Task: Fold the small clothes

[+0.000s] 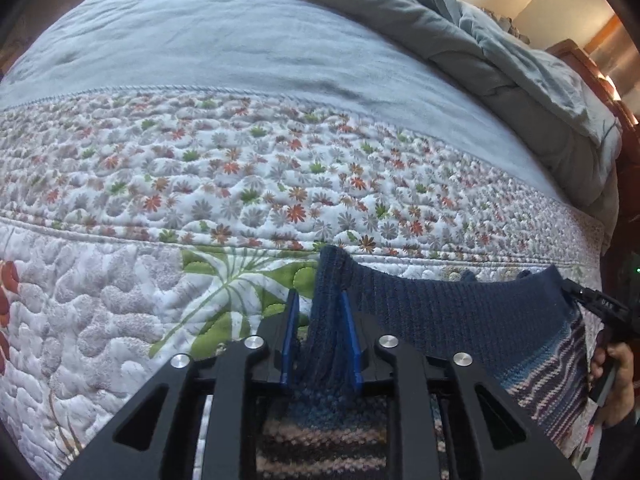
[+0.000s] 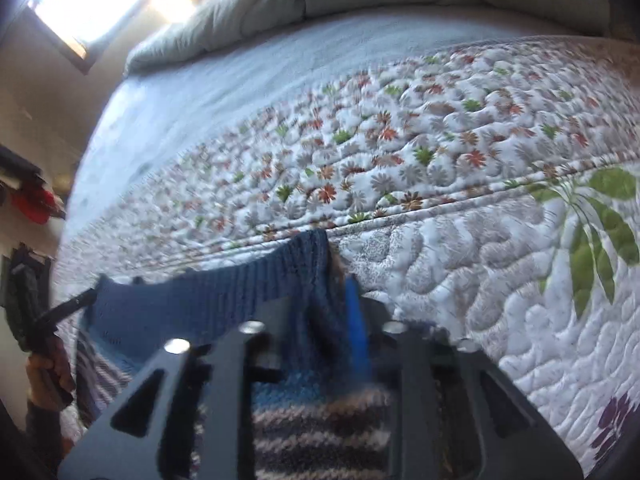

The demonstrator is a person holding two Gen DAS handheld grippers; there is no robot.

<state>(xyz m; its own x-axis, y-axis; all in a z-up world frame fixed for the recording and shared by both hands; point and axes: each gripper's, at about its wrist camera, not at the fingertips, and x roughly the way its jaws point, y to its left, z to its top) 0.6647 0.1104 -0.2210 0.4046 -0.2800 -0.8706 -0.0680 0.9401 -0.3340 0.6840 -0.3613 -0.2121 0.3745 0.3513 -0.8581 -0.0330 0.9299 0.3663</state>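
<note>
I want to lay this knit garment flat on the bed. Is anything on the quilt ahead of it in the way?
Nothing visible. The quilt ahead of the knit garment is bare in both wrist views; the rumpled grey comforter lies at the bed's far edge. Both tongs, left and right, have its dark blue edge between their fingers.

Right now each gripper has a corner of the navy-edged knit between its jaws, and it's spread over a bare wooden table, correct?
Not a table. The knit garment lies over a bed's floral quilt, as the left wrist view shows. The rest holds: the left gripper and right gripper each have a navy corner between their jaws.
</note>
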